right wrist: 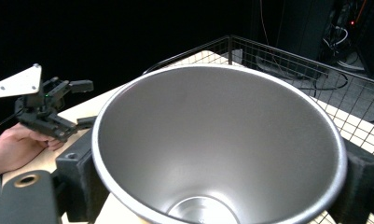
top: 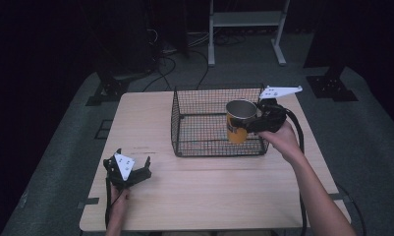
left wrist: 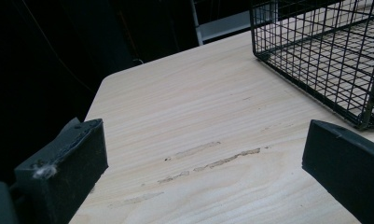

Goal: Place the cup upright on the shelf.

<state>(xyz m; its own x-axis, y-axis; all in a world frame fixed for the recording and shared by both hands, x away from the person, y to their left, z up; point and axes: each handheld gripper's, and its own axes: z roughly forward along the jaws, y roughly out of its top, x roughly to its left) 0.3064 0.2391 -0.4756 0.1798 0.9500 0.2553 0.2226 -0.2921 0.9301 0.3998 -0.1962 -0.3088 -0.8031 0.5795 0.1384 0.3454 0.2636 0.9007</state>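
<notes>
Yellow cup (top: 239, 123) empty, clamped by right hand-held gripper (top: 256, 123); inside wire basket (top: 184, 115)

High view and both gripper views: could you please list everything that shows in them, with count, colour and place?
Table: one, light wood, under everything.
Wire basket: one, black, on the far middle of the table, open at the top.
Cup: one, yellow outside, bare metal inside, upright and empty, held at the basket's right end.
Shelf frame: one, white, on the floor beyond the table.
Cables: several, black, on the floor behind the table.
Left gripper: one, black with a grey plate, near the table's near left corner; fingers wide apart, nothing between.
Right gripper: one, black with a grey plate, fingers clamped on the cup.
</notes>
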